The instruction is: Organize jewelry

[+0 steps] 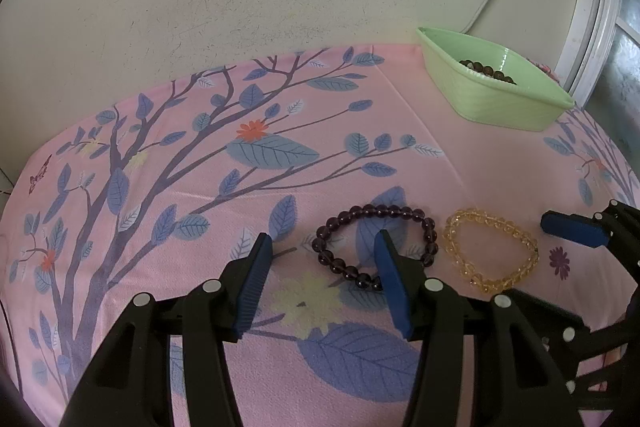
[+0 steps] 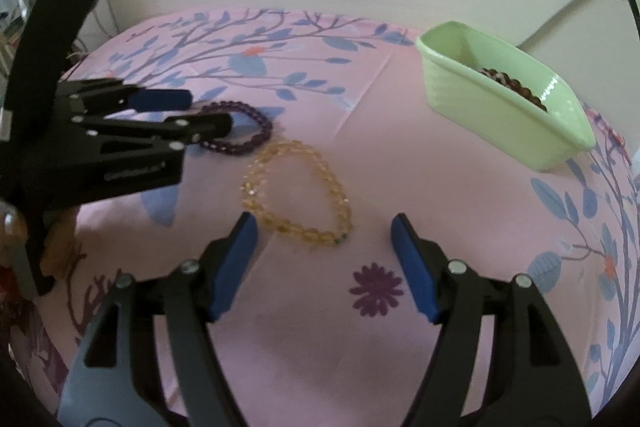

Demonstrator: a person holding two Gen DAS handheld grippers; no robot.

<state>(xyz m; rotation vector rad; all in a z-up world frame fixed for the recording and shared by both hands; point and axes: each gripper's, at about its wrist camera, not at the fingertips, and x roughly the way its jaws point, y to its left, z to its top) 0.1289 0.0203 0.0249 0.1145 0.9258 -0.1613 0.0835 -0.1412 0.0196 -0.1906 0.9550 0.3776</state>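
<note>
From the left wrist, your left gripper (image 1: 322, 247) hangs over the pink leaf-printed tablecloth (image 1: 160, 155) with its blue-padded fingers (image 1: 256, 267) spread apart and holding nothing. The right-hand finger tip sits inside the ring of the dark purple round-bead bracelet (image 1: 374, 245), which lies flat on the cloth. Just beside it, to the right, lies the translucent yellow bead bracelet (image 1: 490, 251), and beyond that one blue pad of your right gripper (image 1: 572, 229) shows at the frame's edge. At the far right stands the pale green boat-shaped plastic tray (image 1: 492, 95), with dark brown beads (image 1: 488, 69) inside.

From the right wrist, your right gripper (image 2: 324, 227) has its fingers spread wide, empty, with the yellow bracelet (image 2: 298, 187) just ahead of the tips. The left gripper (image 2: 208, 111) hovers over the purple bracelet (image 2: 244, 129) at left. The green tray (image 2: 500, 99) sits well apart at the upper right.
</note>
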